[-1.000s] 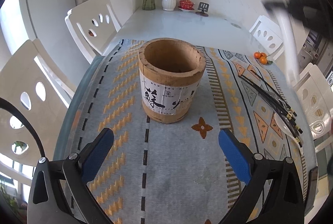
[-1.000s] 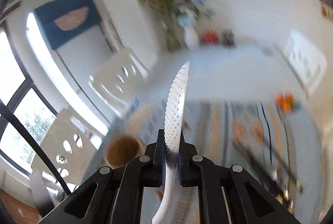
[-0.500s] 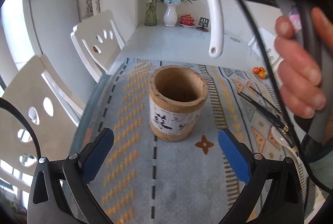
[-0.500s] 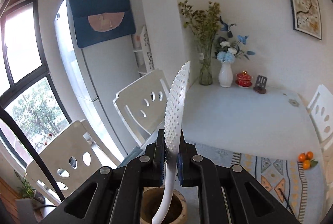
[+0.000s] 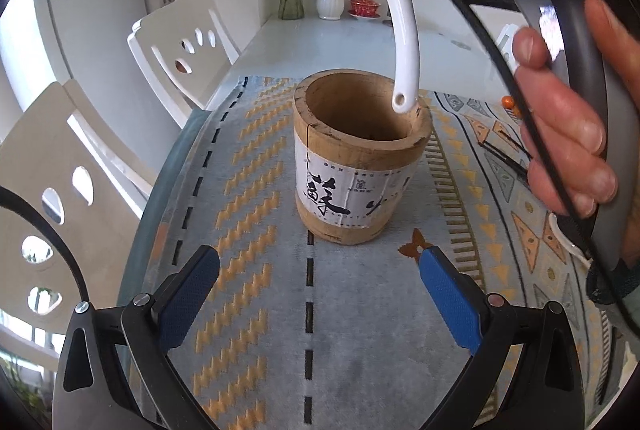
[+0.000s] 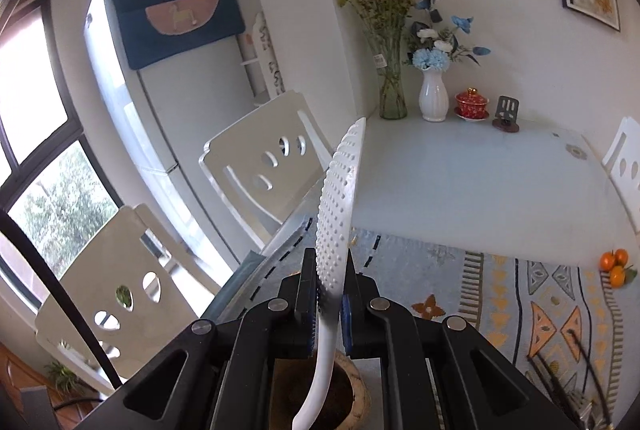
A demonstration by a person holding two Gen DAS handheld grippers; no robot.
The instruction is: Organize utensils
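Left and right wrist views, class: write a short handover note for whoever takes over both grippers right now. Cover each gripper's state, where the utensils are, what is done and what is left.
Right gripper: shut on the white slotted spatula, head up, handle hanging down.
Left gripper: open, empty, low over the patterned runner in front of the wooden holder.
Handle tip sits over the holder's far right rim, not yet inside.
Black chopsticks lie on the runner to the right, partly hidden by the right hand.
Done: spatula brought to the holder.
Left: lower and release it, then collect the chopsticks.
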